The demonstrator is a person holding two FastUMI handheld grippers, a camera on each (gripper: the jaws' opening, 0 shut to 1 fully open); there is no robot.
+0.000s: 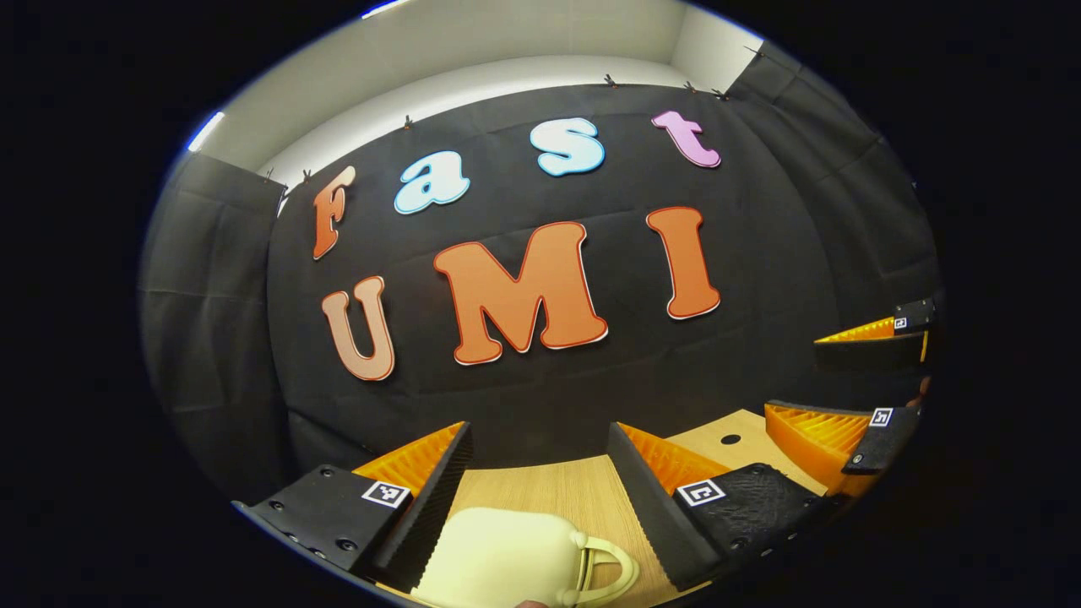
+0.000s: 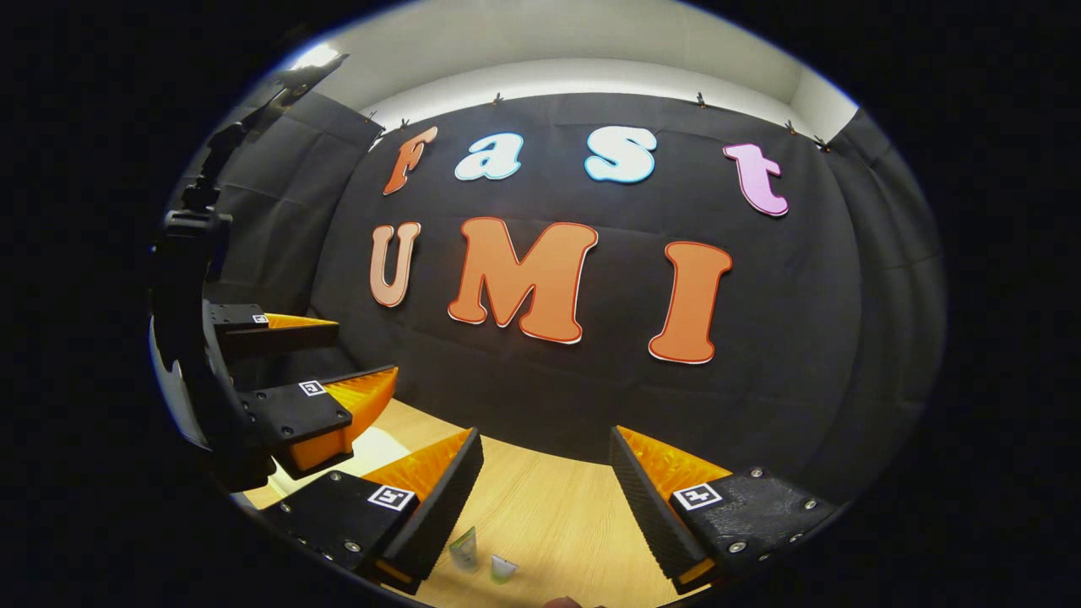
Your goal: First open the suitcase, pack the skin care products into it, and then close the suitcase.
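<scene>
wooden table (image 2: 549, 515) meets black cloth wall (image 2: 591, 380); left gripper (image 1: 540, 473) and right gripper (image 2: 545, 473) both spread.

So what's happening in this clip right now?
A person holds a two-finger gripper in each hand above a wooden table. Both are open and hold nothing. In the left gripper view, the left gripper hangs over a pale cream suitcase with its handle toward the right; it looks closed. In the right gripper view, the right gripper points at two small skin care items on the table. Packing hasn't started.
</scene>
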